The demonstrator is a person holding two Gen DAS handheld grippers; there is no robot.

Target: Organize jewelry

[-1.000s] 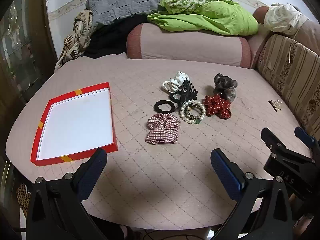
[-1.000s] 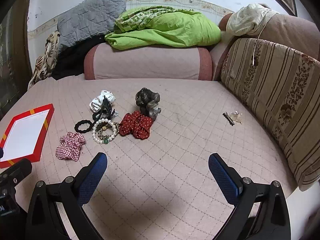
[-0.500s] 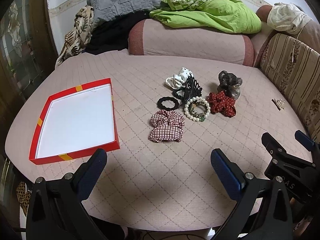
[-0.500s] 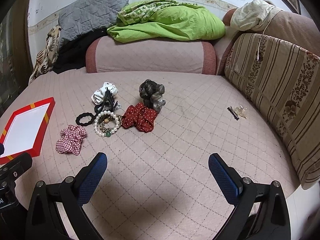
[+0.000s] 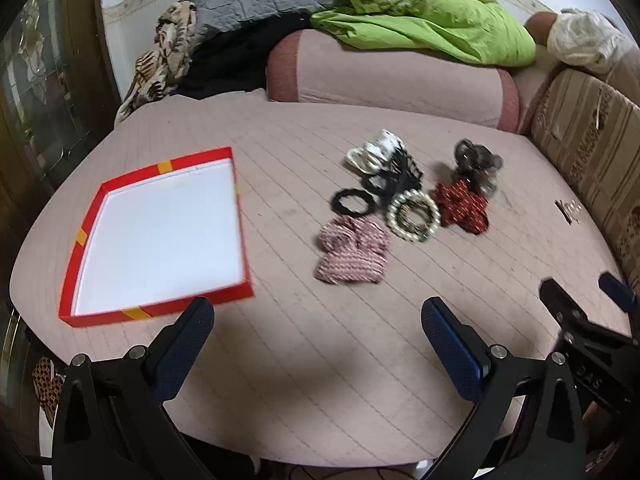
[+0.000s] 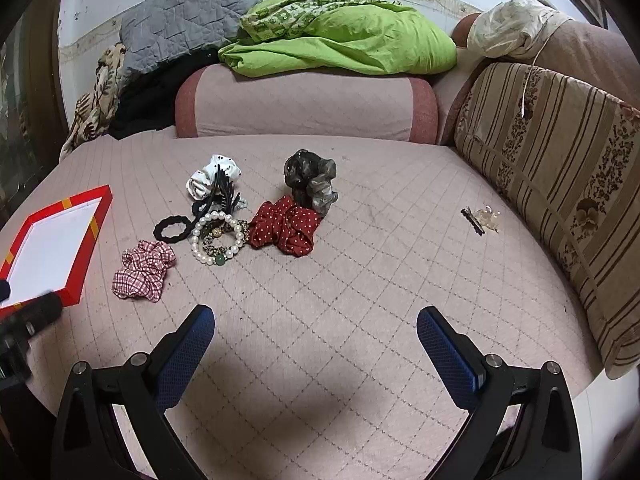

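A red tray with a white inside (image 5: pixel 160 232) (image 6: pixel 52 252) lies on the pink quilted surface at left. Right of it lies a cluster: plaid scrunchie (image 5: pixel 352 256) (image 6: pixel 142 270), black hair tie (image 5: pixel 354 202) (image 6: pixel 174 228), pearl bracelet (image 5: pixel 414 216) (image 6: pixel 218 236), black claw clip (image 5: pixel 402 172) (image 6: pixel 220 196), white dotted scrunchie (image 5: pixel 374 154) (image 6: pixel 212 174), red dotted scrunchie (image 5: pixel 462 208) (image 6: pixel 286 230), dark grey scrunchie (image 5: pixel 478 164) (image 6: pixel 312 182). A small clip and hairpin (image 6: pixel 482 218) (image 5: pixel 568 210) lie far right. My left gripper (image 5: pixel 318 328) and right gripper (image 6: pixel 314 332) are open and empty, short of the cluster.
A pink bolster (image 6: pixel 304 104) with a green blanket (image 6: pixel 344 40) and grey pillow (image 6: pixel 188 20) lines the back. A striped cushion (image 6: pixel 560 168) runs along the right. The right gripper's fingers (image 5: pixel 580 320) show at the left view's right edge.
Both grippers have moved forward toward the cluster, and the left view has tilted down slightly. No object has moved.
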